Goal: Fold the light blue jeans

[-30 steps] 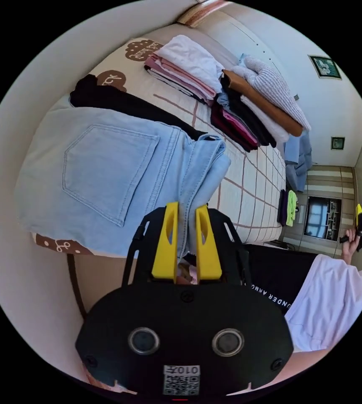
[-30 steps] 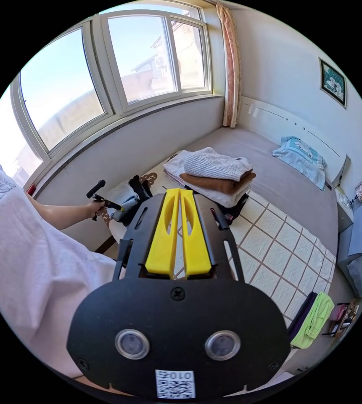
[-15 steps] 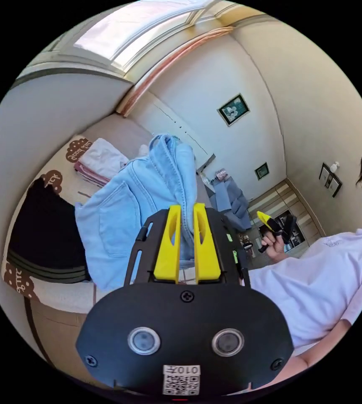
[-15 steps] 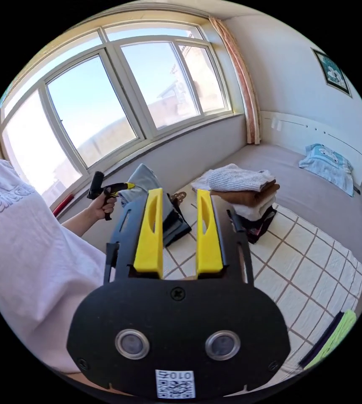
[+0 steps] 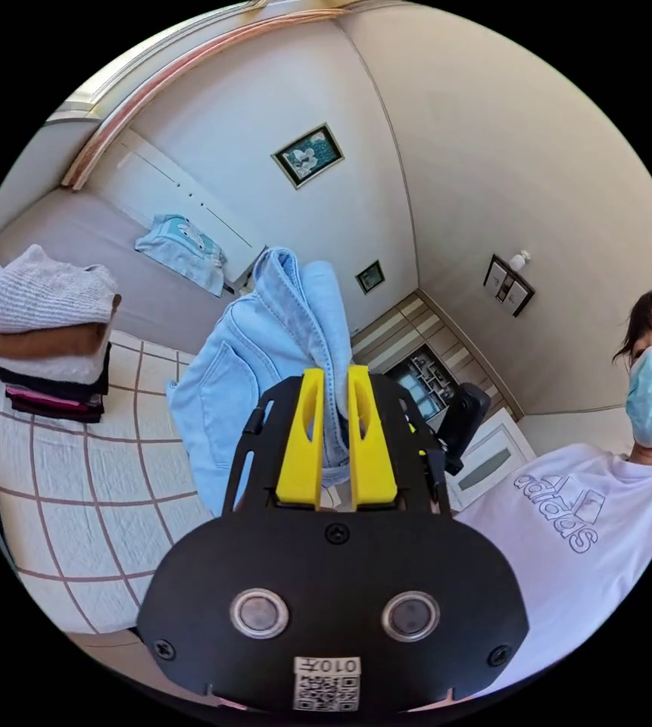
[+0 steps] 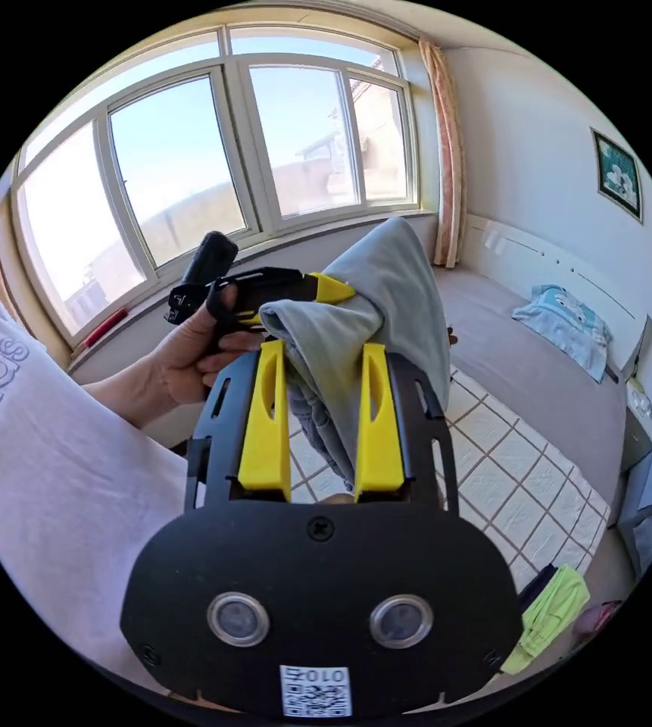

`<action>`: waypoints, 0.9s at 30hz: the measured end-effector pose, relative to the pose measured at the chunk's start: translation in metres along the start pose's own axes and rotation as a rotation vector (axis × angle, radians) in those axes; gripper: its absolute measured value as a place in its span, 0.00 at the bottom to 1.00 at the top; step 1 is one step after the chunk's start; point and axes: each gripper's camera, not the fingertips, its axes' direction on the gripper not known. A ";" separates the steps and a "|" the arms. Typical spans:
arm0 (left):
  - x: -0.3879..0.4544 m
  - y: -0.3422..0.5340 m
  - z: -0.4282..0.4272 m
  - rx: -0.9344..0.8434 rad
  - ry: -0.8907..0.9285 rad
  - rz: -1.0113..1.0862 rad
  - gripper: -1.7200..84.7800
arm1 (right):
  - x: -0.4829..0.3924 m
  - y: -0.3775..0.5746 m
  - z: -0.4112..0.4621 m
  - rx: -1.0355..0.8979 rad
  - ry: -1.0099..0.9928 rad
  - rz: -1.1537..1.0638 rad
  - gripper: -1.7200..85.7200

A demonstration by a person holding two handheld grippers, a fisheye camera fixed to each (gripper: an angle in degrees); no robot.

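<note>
- The left claw (image 5: pixel 333 379) is pinching a thick, stitched fold of the light blue jeans (image 5: pixel 265 356) — soft denim hanging in the air above the quilted, grid-patterned bed (image 5: pixel 76 469).
- The right claw (image 6: pixel 318 356) is standing wide, with the hanging denim between its yellow jaws.

Left gripper (image 5: pixel 333 379): raised, yellow jaws drawn close together, both pressed on a fold of the jeans (image 5: pixel 265 356), which are held up in the air. Left hand (image 6: pixel 189 356): wrapped around that gripper's black handle, forearm extended from a white sleeve. Right gripper (image 6: pixel 318 363): jaws parted, cloth lying between them but not clamped.
</note>
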 end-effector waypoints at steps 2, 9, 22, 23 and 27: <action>0.012 0.002 0.037 -0.030 0.030 0.004 0.11 | 0.031 0.017 -0.024 0.040 -0.055 0.058 0.15; 0.056 0.012 0.153 -0.082 0.118 0.093 0.14 | 0.166 0.096 -0.101 0.336 -0.515 0.360 0.13; 0.138 0.112 0.274 -0.281 -0.453 0.468 0.16 | 0.218 0.091 -0.134 0.238 -0.431 0.421 0.12; 0.142 0.115 0.282 -0.258 -0.551 0.502 0.16 | 0.218 0.089 -0.136 0.240 -0.422 0.412 0.12; 0.124 0.109 0.283 -0.181 -0.394 0.487 0.12 | 0.228 0.080 -0.154 0.290 -0.376 0.384 0.13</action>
